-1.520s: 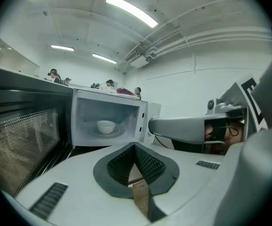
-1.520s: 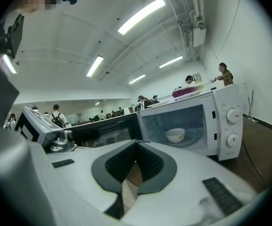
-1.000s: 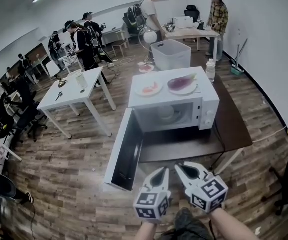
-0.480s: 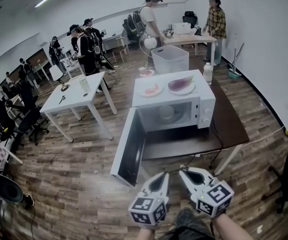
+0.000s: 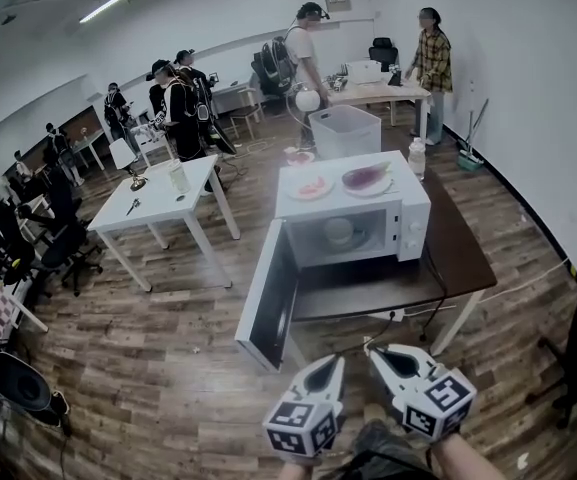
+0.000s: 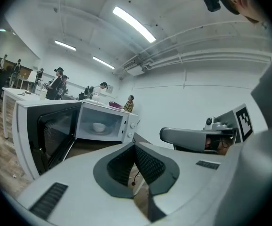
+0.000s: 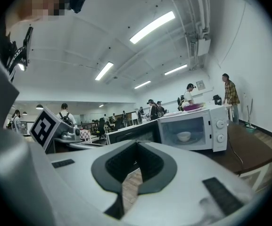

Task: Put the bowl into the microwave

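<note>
Jaws clenched and empty on both sides. Left of centre, the microwave door [image 5: 268, 303] hangs wide open. Lower centre, my left gripper [image 5: 330, 364] is well apart from that door. Centre, the white bowl [image 5: 339, 230] already sits inside the microwave [image 5: 413, 203] on the dark table [image 5: 463, 263]. Lower right of centre, my right gripper [image 5: 376, 354] is likewise clear, nothing between its jaws. I judge the placing done; only shutting the door could remain.
</note>
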`<state>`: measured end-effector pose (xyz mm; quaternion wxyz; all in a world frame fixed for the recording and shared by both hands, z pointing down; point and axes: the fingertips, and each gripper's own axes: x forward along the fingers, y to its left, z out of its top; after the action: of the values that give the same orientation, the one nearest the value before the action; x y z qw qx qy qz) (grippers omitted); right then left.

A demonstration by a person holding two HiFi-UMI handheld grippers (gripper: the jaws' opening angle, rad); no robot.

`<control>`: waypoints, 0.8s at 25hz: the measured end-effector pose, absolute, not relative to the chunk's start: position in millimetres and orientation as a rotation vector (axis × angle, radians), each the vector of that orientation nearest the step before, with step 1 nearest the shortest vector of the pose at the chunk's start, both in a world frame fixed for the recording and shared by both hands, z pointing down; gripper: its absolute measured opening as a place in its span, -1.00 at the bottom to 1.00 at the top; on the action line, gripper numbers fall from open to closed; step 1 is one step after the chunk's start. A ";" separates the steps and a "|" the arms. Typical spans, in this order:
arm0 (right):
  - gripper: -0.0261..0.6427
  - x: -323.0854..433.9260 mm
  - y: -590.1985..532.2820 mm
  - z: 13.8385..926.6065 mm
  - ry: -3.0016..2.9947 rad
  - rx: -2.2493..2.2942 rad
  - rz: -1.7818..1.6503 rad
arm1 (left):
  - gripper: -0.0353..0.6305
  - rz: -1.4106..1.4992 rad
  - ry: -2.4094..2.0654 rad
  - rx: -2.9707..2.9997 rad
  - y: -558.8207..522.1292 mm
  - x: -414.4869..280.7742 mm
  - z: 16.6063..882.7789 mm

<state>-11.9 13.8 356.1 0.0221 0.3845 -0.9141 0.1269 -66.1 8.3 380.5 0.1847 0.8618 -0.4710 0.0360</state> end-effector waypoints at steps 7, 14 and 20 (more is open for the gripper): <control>-0.92 -15.7 30.4 355.5 -2.828 1.196 0.384 | -0.89 0.081 -1.321 2.419 22.0 -72.1 382.4; -0.92 -21.0 36.9 355.8 -2.835 1.194 0.399 | -0.89 0.090 -1.318 2.408 27.7 -78.3 387.7; -0.92 -18.6 28.7 358.6 -2.830 1.195 0.378 | -0.89 0.083 -1.314 2.401 21.2 -81.3 385.7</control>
<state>-18.6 28.7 358.6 0.0231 0.3858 -0.9142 0.1222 -81.3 21.2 385.7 0.2003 0.8591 -0.4700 0.0297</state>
